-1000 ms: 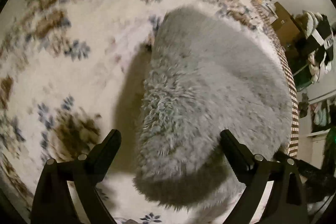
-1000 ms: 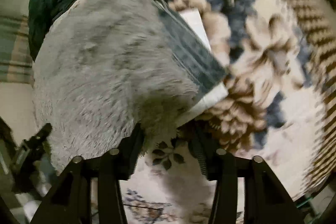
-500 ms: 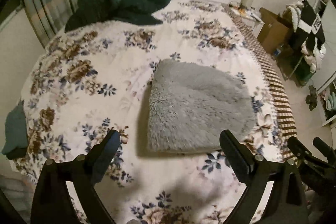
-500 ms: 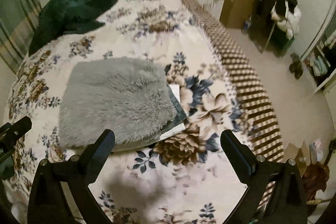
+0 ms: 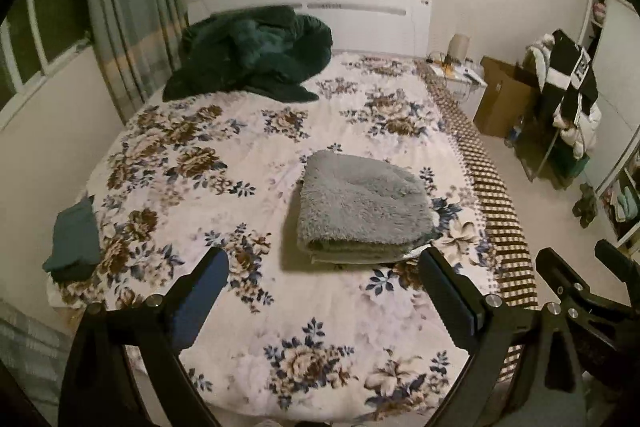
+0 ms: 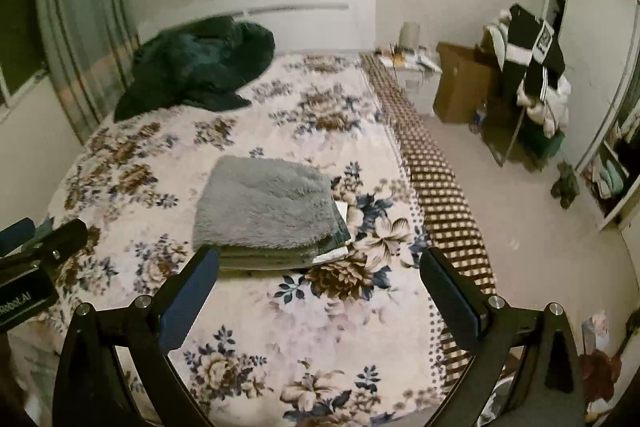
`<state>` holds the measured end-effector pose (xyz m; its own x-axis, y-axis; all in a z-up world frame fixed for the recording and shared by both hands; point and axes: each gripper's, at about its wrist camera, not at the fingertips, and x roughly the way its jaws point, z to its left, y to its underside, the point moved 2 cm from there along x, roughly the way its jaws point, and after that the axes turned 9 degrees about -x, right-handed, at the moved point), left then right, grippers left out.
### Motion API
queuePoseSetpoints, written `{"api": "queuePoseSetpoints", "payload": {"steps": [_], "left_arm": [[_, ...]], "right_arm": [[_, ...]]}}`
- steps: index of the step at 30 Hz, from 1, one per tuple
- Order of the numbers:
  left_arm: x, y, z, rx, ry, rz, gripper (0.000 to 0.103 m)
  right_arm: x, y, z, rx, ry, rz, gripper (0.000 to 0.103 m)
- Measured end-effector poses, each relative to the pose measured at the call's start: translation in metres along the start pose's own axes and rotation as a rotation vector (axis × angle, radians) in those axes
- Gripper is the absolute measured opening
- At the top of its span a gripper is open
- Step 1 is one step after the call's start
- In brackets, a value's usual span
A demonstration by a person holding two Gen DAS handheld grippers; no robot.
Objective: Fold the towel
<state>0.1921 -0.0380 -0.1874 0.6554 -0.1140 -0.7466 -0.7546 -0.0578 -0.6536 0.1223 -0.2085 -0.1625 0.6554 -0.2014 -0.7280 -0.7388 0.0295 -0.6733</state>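
Folded into a thick, squarish stack, the grey fluffy towel (image 5: 362,209) lies on the floral bedspread (image 5: 248,155), right of the middle of the bed and toward its near half. Its shaggy top layer covers flatter layers below; from the right wrist view the towel (image 6: 266,207) shows a darker edge and a strip of white at its near right corner. Nothing is touching it.

Both tongs are held back from the bed, over its near end. The left gripper (image 5: 324,291) has its two fingers spread wide with nothing between them, and the towel sits beyond the gap, nearer the right finger. The right gripper (image 6: 320,289) is spread just as wide and just as empty, with the towel's near edge just past its left finger. Each gripper shows at the edge of the other's camera.

Farther off, a dark green blanket (image 5: 256,55) is heaped at the far left corner of the bed against the white headboard (image 5: 360,15). A small dark teal cloth (image 5: 74,239) rests at the bed's near left edge. Curtains (image 5: 124,27) hang along the left wall. A brown checked band (image 5: 496,211) runs down the bed's right side. Beyond it stand a bedside table with a lamp (image 5: 460,47), a cardboard box (image 5: 502,95) and a rack piled with clothes (image 5: 568,95).
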Motion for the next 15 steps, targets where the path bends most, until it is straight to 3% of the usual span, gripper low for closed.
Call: {"api": "queuePoseSetpoints", "payload": {"steps": [8, 12, 15], "left_arm": [[-0.077, 0.024, 0.004, -0.007, -0.018, -0.058, 0.097], [-0.096, 0.028, 0.007, -0.016, 0.000, -0.069, 0.097], [-0.106, 0.025, 0.010, -0.011, 0.004, -0.076, 0.103]], "right_arm": [[-0.129, 0.021, 0.002, -0.018, -0.028, -0.096, 0.102], [-0.171, 0.027, 0.001, -0.020, -0.019, -0.116, 0.102], [-0.193, 0.027, 0.000, -0.011, -0.010, -0.121, 0.103]]}}
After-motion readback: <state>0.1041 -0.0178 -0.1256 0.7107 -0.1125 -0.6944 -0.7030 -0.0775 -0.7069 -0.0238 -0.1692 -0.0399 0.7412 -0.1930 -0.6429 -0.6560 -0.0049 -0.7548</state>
